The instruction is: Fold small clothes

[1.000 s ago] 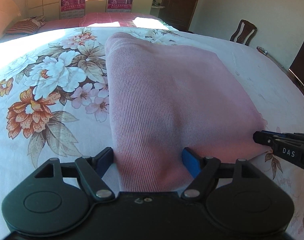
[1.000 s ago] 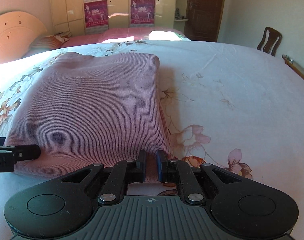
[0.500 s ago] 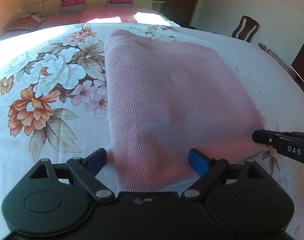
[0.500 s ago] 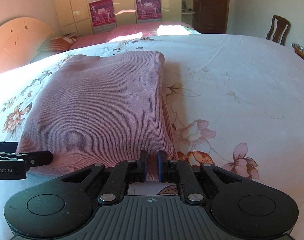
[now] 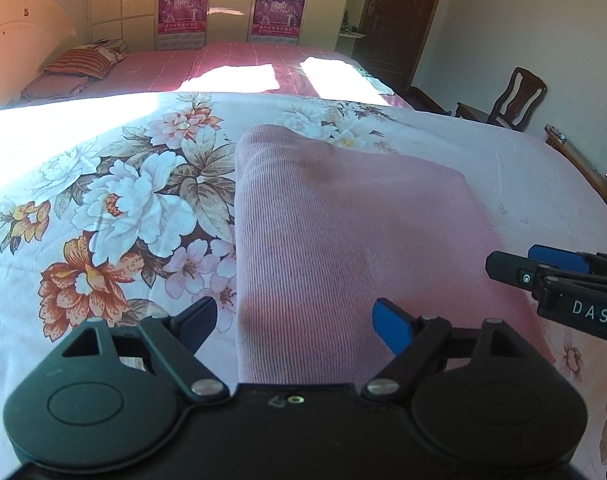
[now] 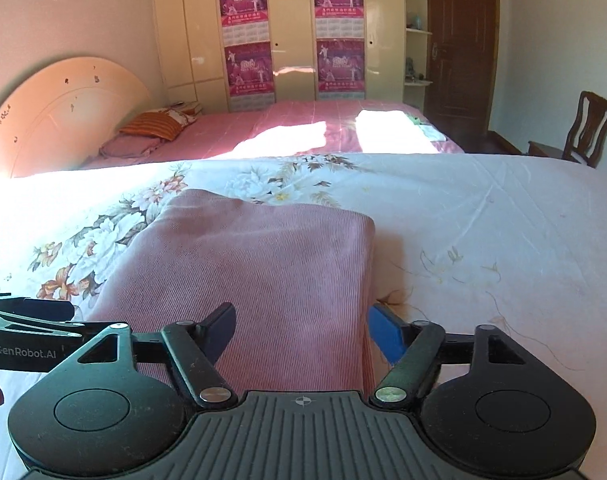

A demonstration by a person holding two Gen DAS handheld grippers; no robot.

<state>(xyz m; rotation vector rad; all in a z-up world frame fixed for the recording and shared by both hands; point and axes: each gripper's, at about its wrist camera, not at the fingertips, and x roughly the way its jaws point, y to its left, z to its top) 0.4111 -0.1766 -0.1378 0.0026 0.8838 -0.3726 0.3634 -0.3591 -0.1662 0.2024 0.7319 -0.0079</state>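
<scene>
A pink ribbed knit garment (image 5: 343, 240) lies folded into a rectangle on the floral bedsheet (image 5: 115, 208); it also shows in the right wrist view (image 6: 263, 280). My left gripper (image 5: 293, 318) is open and empty, with its jaws spread over the garment's near left corner. My right gripper (image 6: 303, 326) is open and empty, with its jaws spread over the near right corner. Each gripper shows at the edge of the other's view: the right one (image 5: 551, 276), the left one (image 6: 27, 320).
A second bed with a pink cover (image 6: 303, 132) and a striped pillow (image 6: 151, 126) stands behind. A wardrobe with posters (image 6: 295, 40), a brown door (image 6: 459, 40) and a wooden chair (image 6: 583, 128) lie beyond. Bare sheet (image 6: 503, 240) extends to the right.
The right gripper, shut on the garment's near edge before, has let go and opened. The left gripper has opened wider. Both have lifted and tilted up, showing more of the room.
</scene>
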